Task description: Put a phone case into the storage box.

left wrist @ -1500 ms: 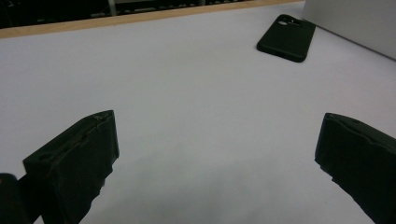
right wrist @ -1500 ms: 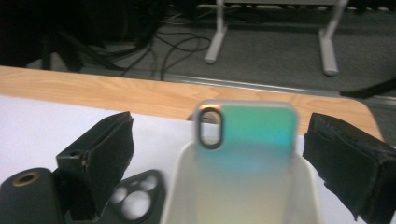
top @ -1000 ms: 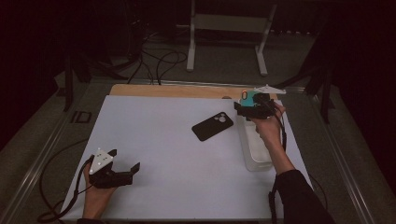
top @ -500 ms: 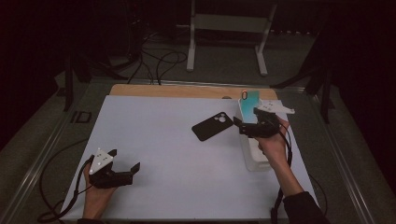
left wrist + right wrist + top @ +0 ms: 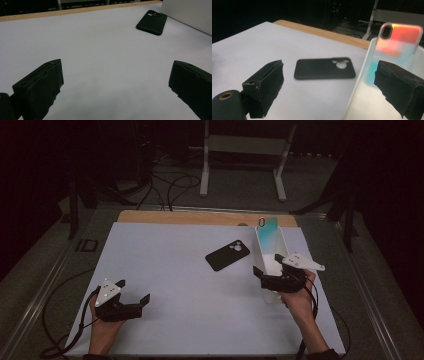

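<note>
Left hand-held gripper (image 5: pixel 145 303): at the near left of the white surface (image 5: pixel 165 265), held low in the person's left hand (image 5: pixel 102 332). Jaws stand wide apart with nothing between them; the left gripper view shows bare white surface in the gap. Cable trails off the near left edge.

Black phone case (image 5: pixel 228 255): lies flat on the surface, right of centre, camera cutout toward the far right. Apart from both grippers. In the left gripper view it sits far off at upper right (image 5: pixel 152 22).

White bin (image 5: pixel 260 249): narrow, long, open-topped, running near to far along the right part of the surface, just right of the black case without touching it.

Iridescent phone case (image 5: pixel 267 226): stands upright inside the far end of the bin, leaning on the far wall. In the right gripper view (image 5: pixel 398 41) it shows pink and teal tints, camera cutout at upper left.

Right hand-held gripper (image 5: pixel 256 274): held in the right hand (image 5: pixel 299 297) over the near end of the bin. Jaws spread open, gripping nothing; one jaw sits over the surface, the other over the bin.
</note>
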Tool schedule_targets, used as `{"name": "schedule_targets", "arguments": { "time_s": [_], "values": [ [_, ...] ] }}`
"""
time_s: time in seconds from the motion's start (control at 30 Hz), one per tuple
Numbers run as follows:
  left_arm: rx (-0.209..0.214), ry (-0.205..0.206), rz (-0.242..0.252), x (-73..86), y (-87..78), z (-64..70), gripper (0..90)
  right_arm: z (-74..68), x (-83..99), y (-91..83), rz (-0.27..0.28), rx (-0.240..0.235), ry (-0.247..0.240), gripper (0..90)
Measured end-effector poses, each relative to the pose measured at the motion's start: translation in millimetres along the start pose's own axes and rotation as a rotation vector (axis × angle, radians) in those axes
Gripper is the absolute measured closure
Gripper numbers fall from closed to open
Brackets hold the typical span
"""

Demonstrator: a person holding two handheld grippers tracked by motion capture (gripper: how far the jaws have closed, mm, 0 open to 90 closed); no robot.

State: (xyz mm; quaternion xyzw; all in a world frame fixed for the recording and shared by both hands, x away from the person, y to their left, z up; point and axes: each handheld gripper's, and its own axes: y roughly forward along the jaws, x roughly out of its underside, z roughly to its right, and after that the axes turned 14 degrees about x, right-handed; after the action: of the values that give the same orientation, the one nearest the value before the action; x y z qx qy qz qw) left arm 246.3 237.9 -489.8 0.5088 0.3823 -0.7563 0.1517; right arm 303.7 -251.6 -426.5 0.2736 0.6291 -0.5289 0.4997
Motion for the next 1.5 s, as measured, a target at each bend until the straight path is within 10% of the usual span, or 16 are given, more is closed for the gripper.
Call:
{"name": "schedule_targets", "arguments": {
  "time_s": [0.7, 1.5],
  "values": [
    [0.005, 0.013, 0.002, -2.4, -0.4, 2.8, 0.4, -7.7, 55.1, -31.5, 0.045, 0.024, -0.002, 8.5],
    [0.042, 0.054, 0.013, -21.4, 10.8, 13.5, 0.4, -6.8, 57.3, -29.8, 0.051, 0.006, 0.017, 8.5]
  ]
}}
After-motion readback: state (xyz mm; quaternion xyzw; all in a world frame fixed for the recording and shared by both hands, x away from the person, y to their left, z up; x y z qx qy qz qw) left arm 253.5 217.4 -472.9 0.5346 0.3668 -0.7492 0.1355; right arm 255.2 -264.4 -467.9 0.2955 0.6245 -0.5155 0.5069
